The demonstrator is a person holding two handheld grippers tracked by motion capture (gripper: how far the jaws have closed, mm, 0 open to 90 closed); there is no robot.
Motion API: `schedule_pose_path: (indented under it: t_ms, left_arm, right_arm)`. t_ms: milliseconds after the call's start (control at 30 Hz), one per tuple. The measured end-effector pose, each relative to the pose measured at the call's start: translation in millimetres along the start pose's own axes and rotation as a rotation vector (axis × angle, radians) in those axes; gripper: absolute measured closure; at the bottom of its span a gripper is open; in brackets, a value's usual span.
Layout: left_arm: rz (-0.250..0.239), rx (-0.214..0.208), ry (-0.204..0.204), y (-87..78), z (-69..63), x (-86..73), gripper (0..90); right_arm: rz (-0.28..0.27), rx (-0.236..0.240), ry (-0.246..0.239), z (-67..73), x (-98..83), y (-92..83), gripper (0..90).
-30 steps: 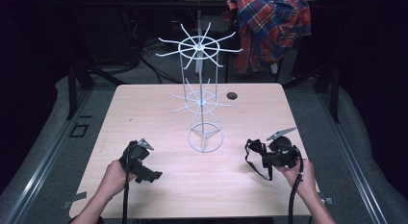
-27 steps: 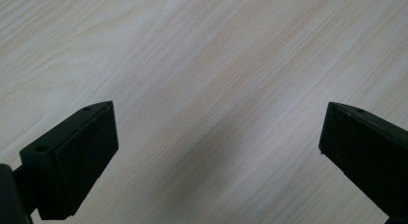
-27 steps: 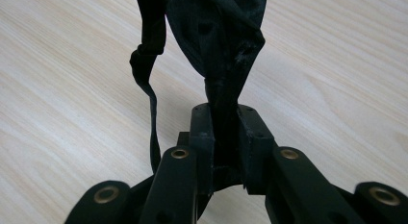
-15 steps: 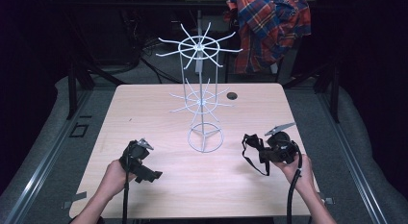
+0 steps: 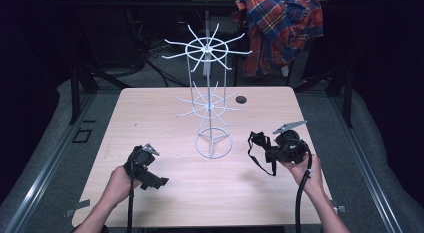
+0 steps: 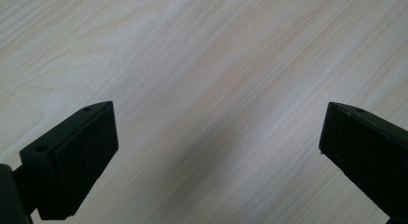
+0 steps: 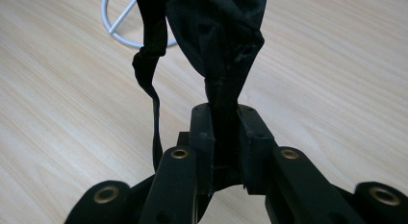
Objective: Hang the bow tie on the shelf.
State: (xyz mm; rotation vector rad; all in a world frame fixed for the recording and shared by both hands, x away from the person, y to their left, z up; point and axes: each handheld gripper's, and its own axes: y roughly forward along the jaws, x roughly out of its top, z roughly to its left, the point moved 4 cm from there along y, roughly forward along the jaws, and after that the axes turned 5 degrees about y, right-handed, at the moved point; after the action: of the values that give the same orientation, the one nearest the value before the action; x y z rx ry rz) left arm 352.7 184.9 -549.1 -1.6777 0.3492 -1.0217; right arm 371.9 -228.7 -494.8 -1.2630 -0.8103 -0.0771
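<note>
Strap (image 7: 226, 46) clamped in right gripper (image 5: 260, 152), lifted slightly toward centre-frame wire rack (image 5: 210, 100) since earlier, ready for hanging; left gripper (image 6: 211, 152) spread wide, empty.

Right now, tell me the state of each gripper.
Left gripper: open, nothing between its fingers, above the table.
Right gripper: closed on a black fabric strap.

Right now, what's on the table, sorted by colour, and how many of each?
White: 1, the wire rack
Black: 2, the cloth strap in the right gripper, and a small round thing at the far edge
Total: 3
</note>
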Motion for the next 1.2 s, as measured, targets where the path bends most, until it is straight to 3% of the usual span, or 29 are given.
schedule_pose_path:
  t_ms: [467,833,1200]
  left_arm:
    - [0.002,-0.006,0.001,0.7,0.1,0.2,0.1]
    - [0.008,-0.008,0.007,1.9,-0.8,1.2,0.1]
    - [0.012,-0.003,0.015,3.4,-1.7,3.2,0.1]
  right_arm:
    - [-0.063,0.027,0.001,3.4,21.8,-4.3,78.4]
    - [-0.136,0.044,0.028,0.6,37.4,-14.7,78.5]
    - [-0.164,0.059,0.016,3.6,47.8,-19.7,78.4]
